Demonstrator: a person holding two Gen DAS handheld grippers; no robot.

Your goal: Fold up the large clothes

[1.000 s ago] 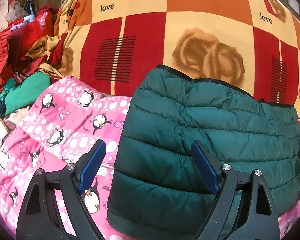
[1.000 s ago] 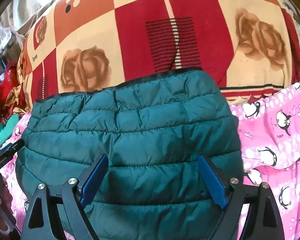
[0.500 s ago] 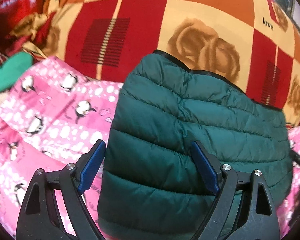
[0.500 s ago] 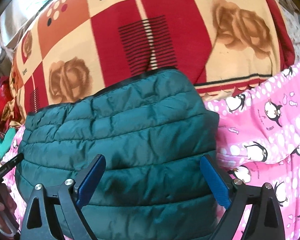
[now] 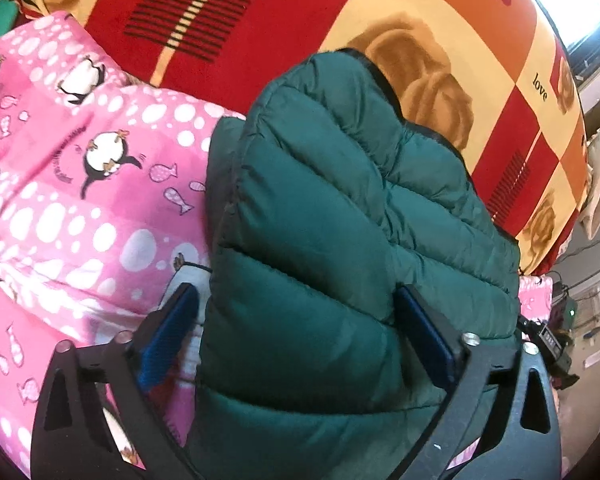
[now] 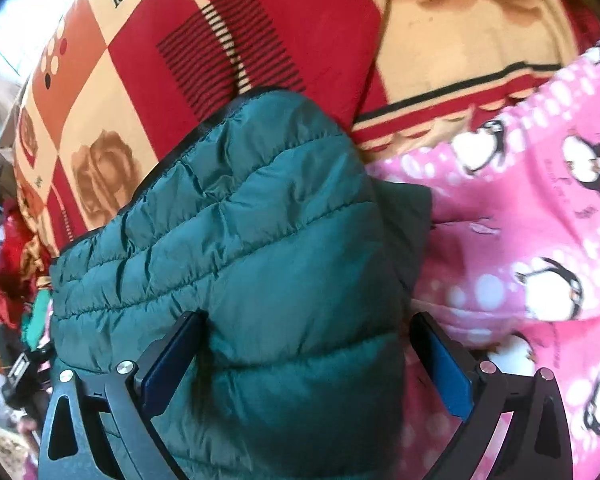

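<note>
**Both tools opening over the ends of a folded green puffer jacket**

A dark green quilted puffer jacket [image 5: 340, 240], already folded into a thick block, fills the centre of both wrist views. It lies on a pink penguin-print blanket [image 5: 80, 200], and its far edge rests against a red, orange and cream patchwork blanket [image 5: 380, 8] printed with roses and the word "love", seen across the top of each frame.

In the left wrist view, the left tool [image 5: 296, 344] is seen at the bottom of the frame with its jaws opening. The jacket's left end bulges up between them; the right blue pad appears to lie against the fabric, while the left pad stands clear over the pink blanket. In the right wrist view, the right tool [image 6: 308, 360] is likewise opening at the bottom of the frame. Its left pad is pressed into the padding, and its right pad is set just past the jacket's right edge. Nothing is clamped by either tool.

The step in hand is judged to be taking hold of both ends for a further fold or a lift. It is best done by pushing each wide jaw down around all stacked layers before closing, so that no lower layer is left behind. The shiny, springy padding is likely to slip or puff open, so both ends are best gripped deep and evenly.
</note>
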